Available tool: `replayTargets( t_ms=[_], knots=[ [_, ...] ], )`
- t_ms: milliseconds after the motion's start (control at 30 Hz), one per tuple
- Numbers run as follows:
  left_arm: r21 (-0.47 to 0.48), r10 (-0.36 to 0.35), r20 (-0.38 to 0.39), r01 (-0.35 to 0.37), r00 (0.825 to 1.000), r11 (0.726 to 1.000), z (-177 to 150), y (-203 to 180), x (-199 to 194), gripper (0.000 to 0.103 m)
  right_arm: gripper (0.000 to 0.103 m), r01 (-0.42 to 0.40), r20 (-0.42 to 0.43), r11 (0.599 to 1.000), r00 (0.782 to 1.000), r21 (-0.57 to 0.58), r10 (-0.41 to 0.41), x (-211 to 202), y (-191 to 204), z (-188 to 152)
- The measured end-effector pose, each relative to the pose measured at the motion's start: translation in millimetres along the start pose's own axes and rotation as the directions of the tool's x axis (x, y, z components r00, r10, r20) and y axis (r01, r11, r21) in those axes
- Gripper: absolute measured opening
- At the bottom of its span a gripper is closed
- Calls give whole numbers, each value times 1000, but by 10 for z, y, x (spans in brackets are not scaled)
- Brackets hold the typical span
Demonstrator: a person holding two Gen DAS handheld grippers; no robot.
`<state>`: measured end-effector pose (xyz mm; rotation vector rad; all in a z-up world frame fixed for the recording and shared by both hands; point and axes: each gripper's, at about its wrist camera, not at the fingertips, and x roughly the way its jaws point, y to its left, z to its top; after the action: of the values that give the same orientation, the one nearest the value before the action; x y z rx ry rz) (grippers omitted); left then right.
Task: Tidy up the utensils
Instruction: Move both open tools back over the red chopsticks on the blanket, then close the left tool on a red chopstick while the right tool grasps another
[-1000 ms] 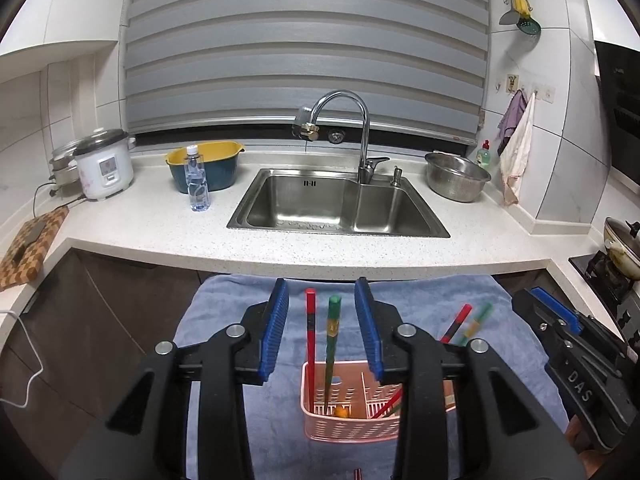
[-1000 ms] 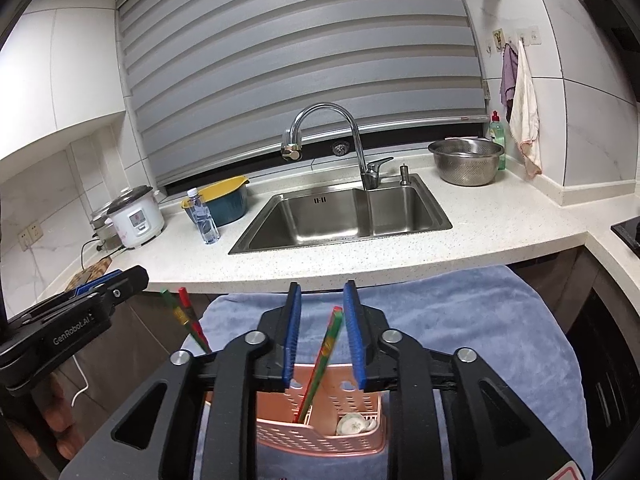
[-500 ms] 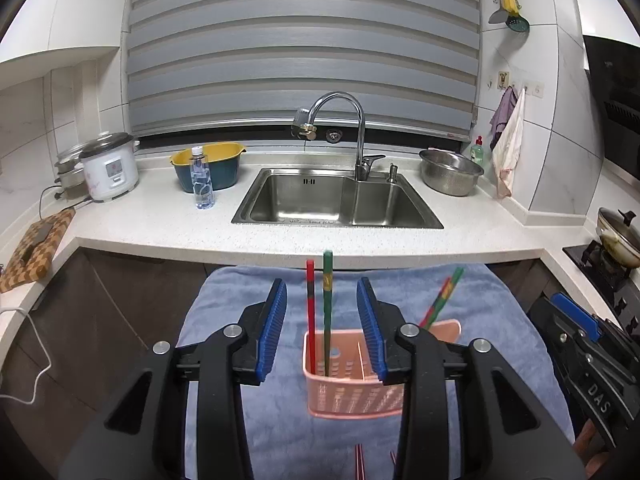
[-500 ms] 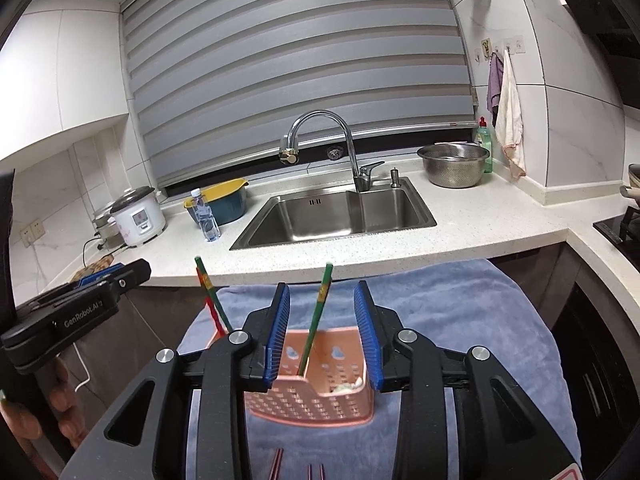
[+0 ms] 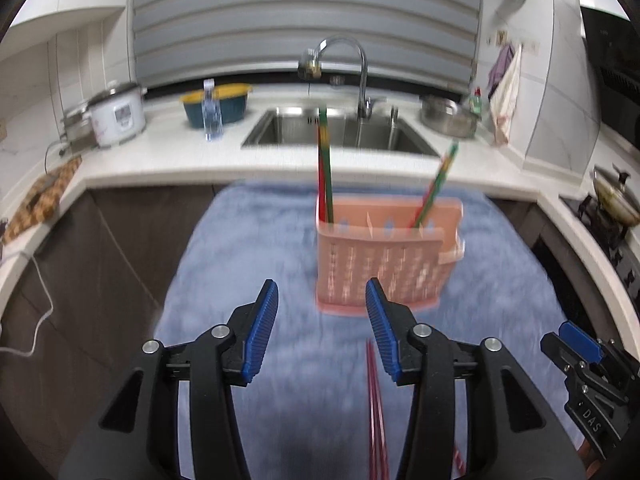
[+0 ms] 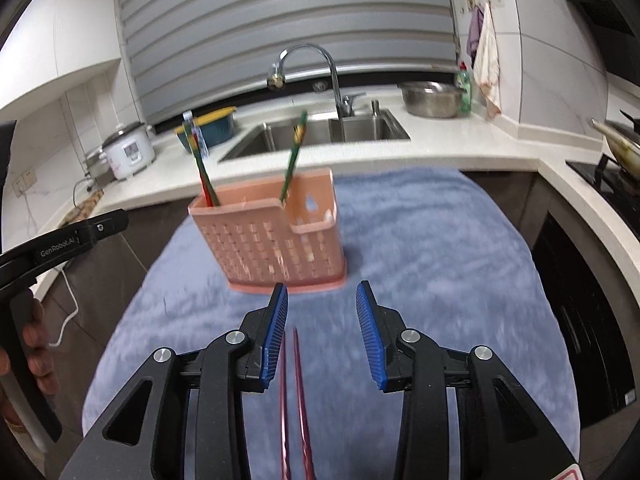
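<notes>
Left wrist view: left gripper (image 5: 322,312) angled down over blue towel (image 5: 248,248), jaws opening, empty; right gripper (image 6: 322,316) likewise tilted, jaws apart above pink chopsticks (image 6: 294,400), before pink basket (image 6: 276,248)

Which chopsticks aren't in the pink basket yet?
The dark red pair lying flat on the blue towel; the red-and-green ones stand in the basket.

- Sink (image 5: 340,130): stainless, set in the far white countertop (image 5: 160,152), faucet (image 5: 352,64) arching above.
- Rice cooker (image 5: 116,114): far left.
- Water bottle (image 5: 212,110): just in front of the blue-and-yellow basin (image 5: 218,104).
- Steel bowl (image 6: 432,98): right of the sink, green soap bottle (image 6: 464,82) beside it.
- Blue towel (image 6: 420,240): covers the near surface.
</notes>
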<state>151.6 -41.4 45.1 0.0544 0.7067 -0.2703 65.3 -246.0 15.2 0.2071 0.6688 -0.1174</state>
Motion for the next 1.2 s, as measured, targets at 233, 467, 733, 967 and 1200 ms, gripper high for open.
replayTargets(
  t_ms=[233, 467, 733, 967, 1200],
  knots=[
    [20, -4, -119, 6, 993, 1000, -645, 16, 38, 44, 35, 29, -116, 999, 993, -17, -30, 10, -46, -647],
    [18, -19, -218, 24, 976, 1000, -1140, 12, 83, 43, 35, 37, -202, 999, 978, -37, -44, 14, -12, -1141],
    [20, -30, -291, 38, 956, 999, -1509, -8, 107, 43, 35, 21, -263, 998, 964, -62, -36, 56, 81, -1464],
    [35, -56, -332, 72, 942, 997, -1717, -92, 109, 43, 27, 5, -286, 996, 958, -91, -31, 93, 165, -1588],
    [49, -85, -366, 110, 927, 993, -1808, -196, 156, 43, 14, 0, -309, 995, 951, -100, -31, 143, 181, -1641]
  ],
)
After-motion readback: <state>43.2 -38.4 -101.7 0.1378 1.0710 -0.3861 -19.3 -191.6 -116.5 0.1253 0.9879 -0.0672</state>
